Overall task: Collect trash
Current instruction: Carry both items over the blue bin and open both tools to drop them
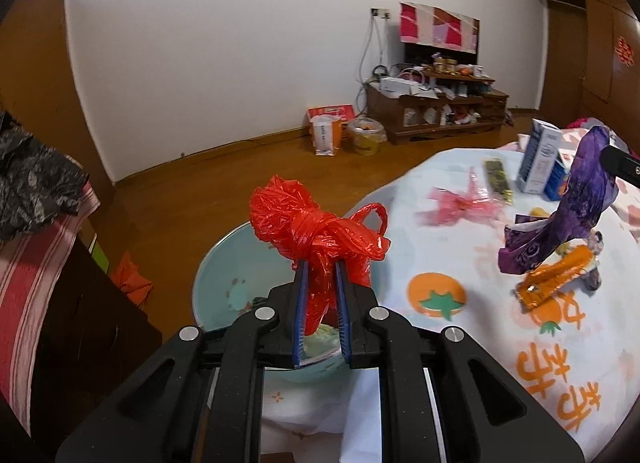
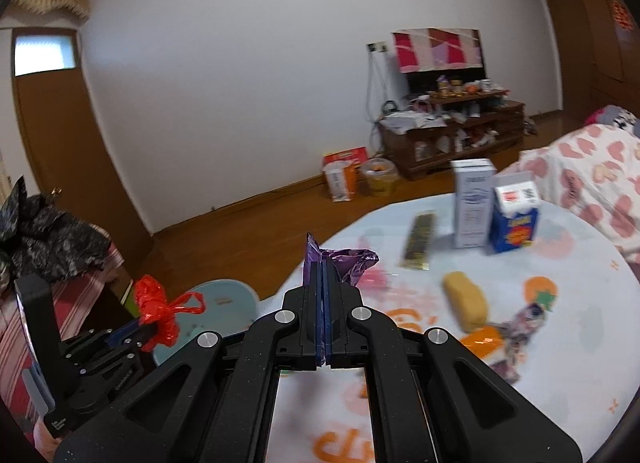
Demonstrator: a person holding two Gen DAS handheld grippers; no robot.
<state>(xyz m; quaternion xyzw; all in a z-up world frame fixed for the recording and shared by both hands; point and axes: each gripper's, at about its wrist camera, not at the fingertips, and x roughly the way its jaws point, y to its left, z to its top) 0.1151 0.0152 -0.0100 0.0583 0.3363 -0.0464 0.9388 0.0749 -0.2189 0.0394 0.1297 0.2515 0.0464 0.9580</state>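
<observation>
Your left gripper (image 1: 320, 267) has its jaws clamped on a knotted red plastic bag (image 1: 316, 231). The bag's tail runs down between the blue pads; its crumpled bulk and one loop handle stand above and beyond the tips. Directly below those jaws sits a pale blue basin (image 1: 224, 263); the gripper hides its near rim and most of what lies in it.

Your right gripper (image 2: 322, 263) has its jaws pressed together on a purple foil wrapper (image 2: 340, 263). One edge pokes up past the tips and the rest crumples off to the right of them. In the left wrist view the same wrapper hangs down from that gripper at the far right, above an orange wrapper (image 1: 556, 283) on the surface (image 1: 460, 239).

Ahead and right of the right jaws, on the printed cloth:
- a dark snack strip (image 2: 420, 241);
- a white carton (image 2: 472, 203);
- a blue carton (image 2: 514, 219);
- a yellow sponge-like block (image 2: 466, 301).

All four are motion-blurred and the carton print is unreadable. A pink plastic scrap (image 1: 460, 203) lies beyond and right of the left jaws, also smeared.
</observation>
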